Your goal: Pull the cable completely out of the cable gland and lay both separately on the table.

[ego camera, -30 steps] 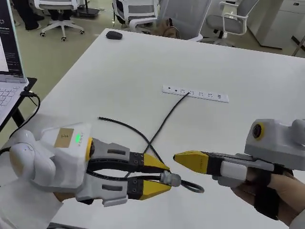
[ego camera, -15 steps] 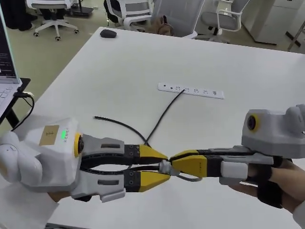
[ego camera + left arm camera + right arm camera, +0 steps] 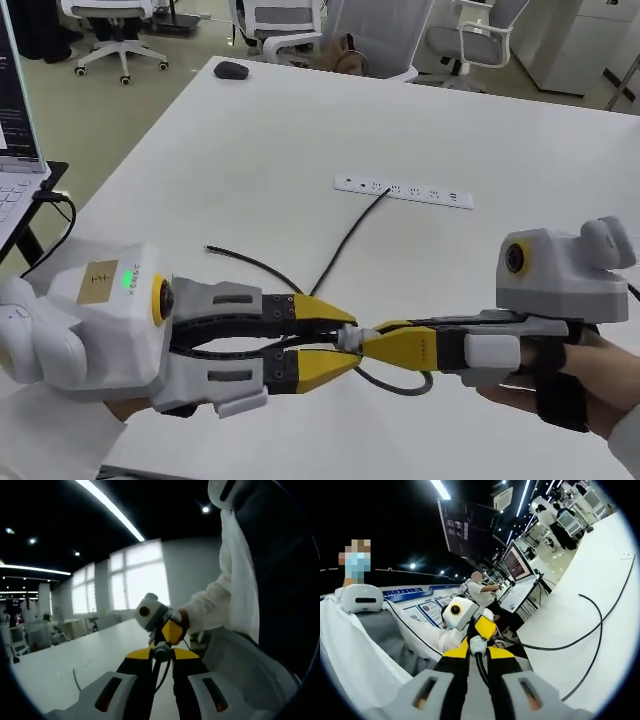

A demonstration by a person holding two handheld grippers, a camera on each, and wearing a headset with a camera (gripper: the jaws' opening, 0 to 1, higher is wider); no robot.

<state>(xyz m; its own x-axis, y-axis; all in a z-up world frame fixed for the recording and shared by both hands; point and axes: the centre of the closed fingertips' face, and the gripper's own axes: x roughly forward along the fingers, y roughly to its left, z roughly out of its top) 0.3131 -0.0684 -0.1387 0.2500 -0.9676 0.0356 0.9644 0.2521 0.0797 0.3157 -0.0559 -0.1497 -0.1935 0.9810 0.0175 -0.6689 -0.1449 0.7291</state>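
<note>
Room: open office, swivel chairs beyond a white counter [image 3: 300, 150] that carried a power strip [image 3: 404, 191].
Left side: my left hand-held gripper [image 3: 345, 340] was narrow, its yellow tips pinched on the cable gland [image 3: 347, 338], raised off the counter.
Right side: my right hand-held gripper [image 3: 372, 336] was narrow too, tip to tip with the left one and, as I judged it, clamped on the cable [image 3: 395, 388] just beside the gland.
Slack: a loop of cable sagged under the right jaws; more black cable lay on the counter beyond both tips.
Axis: gland and cable ran in line with both sets of jaws, so the pull meant drawing the two straight apart along that line.
Nearer: neither; both touched the work.
Writing: tan label [image 3: 97, 283] and green light [image 3: 127, 281] on the left body; print too small to read.
</note>
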